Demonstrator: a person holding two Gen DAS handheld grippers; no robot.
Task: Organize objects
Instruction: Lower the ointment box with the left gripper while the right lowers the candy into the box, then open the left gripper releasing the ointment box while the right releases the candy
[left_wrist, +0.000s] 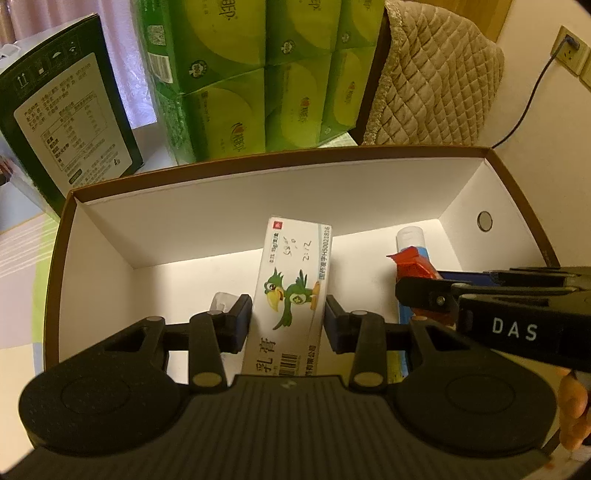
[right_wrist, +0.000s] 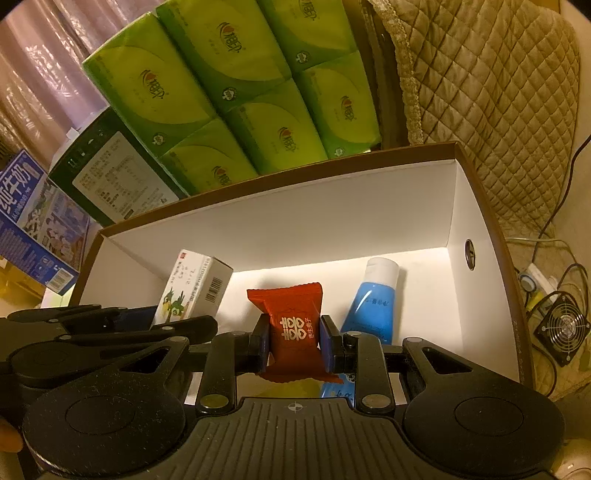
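Observation:
A white ointment box with a green parrot (left_wrist: 291, 280) stands tilted inside the open brown-rimmed storage box (left_wrist: 258, 162). My left gripper (left_wrist: 288, 317) is shut on it, one pad on each side. To its right my right gripper (right_wrist: 294, 343) is shut on a red candy packet (right_wrist: 291, 306), held just above the box floor. A blue tube with a white cap (right_wrist: 373, 306) lies on the floor at the right, close to the side wall. The right wrist view shows the ointment box (right_wrist: 192, 288) at the left, and the left wrist view shows the red packet (left_wrist: 412, 262) at the right.
Green tissue packs (right_wrist: 229, 74) are stacked behind the storage box, with a dark green carton (left_wrist: 70, 110) and a blue milk carton (right_wrist: 29, 218) to the left. A quilted cover (right_wrist: 487, 92) is at the back right. Cables and a small fan (right_wrist: 561, 328) lie on the floor at the right.

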